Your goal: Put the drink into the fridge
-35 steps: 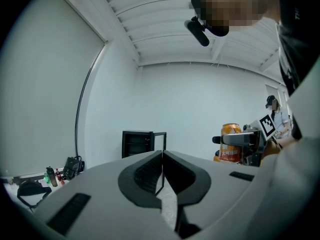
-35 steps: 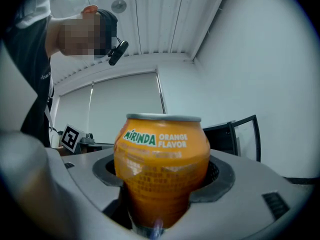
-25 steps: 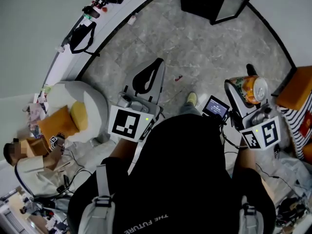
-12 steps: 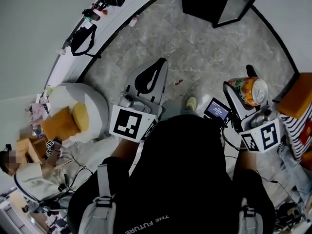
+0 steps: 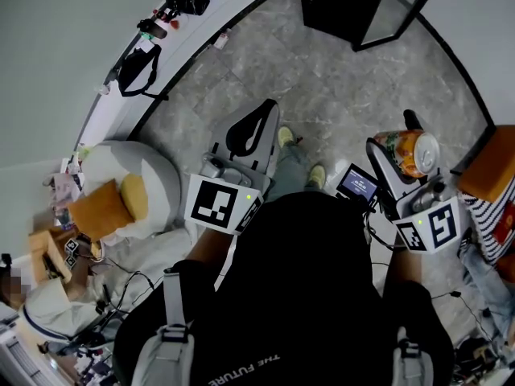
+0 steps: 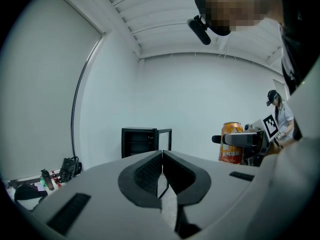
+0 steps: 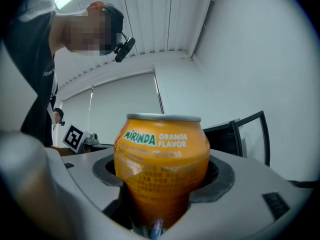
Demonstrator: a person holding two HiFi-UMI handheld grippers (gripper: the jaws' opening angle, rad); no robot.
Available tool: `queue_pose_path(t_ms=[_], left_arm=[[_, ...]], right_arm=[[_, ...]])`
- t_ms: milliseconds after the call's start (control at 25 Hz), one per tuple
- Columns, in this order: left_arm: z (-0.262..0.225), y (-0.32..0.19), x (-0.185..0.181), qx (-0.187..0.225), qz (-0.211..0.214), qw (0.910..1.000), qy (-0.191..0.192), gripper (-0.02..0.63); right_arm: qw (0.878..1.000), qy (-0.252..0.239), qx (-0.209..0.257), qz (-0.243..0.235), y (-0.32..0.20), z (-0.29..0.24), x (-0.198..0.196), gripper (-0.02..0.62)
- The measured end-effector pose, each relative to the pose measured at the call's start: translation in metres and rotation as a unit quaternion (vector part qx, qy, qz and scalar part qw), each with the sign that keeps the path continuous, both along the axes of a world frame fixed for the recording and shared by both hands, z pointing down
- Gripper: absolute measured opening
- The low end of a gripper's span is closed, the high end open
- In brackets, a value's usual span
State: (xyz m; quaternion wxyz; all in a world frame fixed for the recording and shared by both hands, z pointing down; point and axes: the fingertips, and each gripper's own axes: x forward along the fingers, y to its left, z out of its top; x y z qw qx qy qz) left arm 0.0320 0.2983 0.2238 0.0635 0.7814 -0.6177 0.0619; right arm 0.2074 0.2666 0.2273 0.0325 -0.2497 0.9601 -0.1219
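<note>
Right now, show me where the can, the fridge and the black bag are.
can (image 7: 161, 169), right gripper view, on the middle of its orange side.
fridge (image 6: 138, 143), left gripper view, on its dark open inside.
bag (image 5: 135, 67), head view, on the black body, by the wall.

We have the can (image 7: 161, 159) clamped upright in the right gripper (image 7: 162, 176); open fridge (image 7: 225, 140) behind it.

The left gripper (image 6: 162, 159) is held out ahead of the torso, jaws pressed together on nothing. The right gripper (image 5: 401, 141) is held alongside, jaws clamped around an orange Mirinda can (image 7: 161, 154).
</note>
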Motion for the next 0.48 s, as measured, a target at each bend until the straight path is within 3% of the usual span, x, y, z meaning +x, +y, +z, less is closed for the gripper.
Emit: queue_pose_path(t_ms=[160, 480], left_arm=[[-0.001, 0.009, 0.007, 0.002, 0.008, 1.0, 0.001, 0.014], [0.007, -0.037, -0.019, 0.001, 0.015, 0.9999, 0.003, 0.014]], right_arm=[[1.0, -0.002, -0.001, 0.01, 0.011, -0.002, 0.008, 0.345], [1.0, 0.005, -0.003, 0.019, -0.03, 0.007, -0.019, 0.345]])
